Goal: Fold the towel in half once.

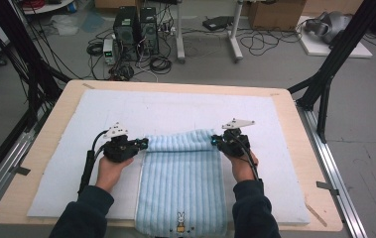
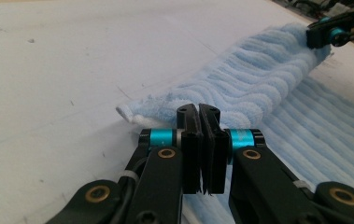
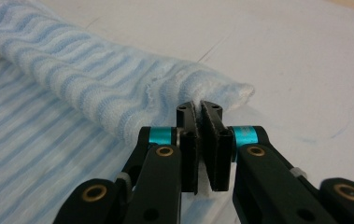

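A person sits at a pale wooden table covered by a white felt mat, with a two-jaw gripper in each hand. A light blue ribbed terry towel lies flat on the mat between the hands, reaching to the near table edge, where a small rabbit motif shows. Its far end is bunched into a loose roll or fold that runs across from one gripper to the other. The left gripper sits at the roll's left end and the right gripper at its right end. In the left gripper view, the jaws are pressed together with the towel's edge directly against them; in the right gripper view, the jaws are likewise closed, with a sliver of blue cloth caught between them. The towel looks light, soft and limp, so it would probably sag and drape wherever it is unsupported. Its looped pile should give good grip rather than slip. Holding it at both corners of the folded edge, as here, seems the sensible place to keep it level.
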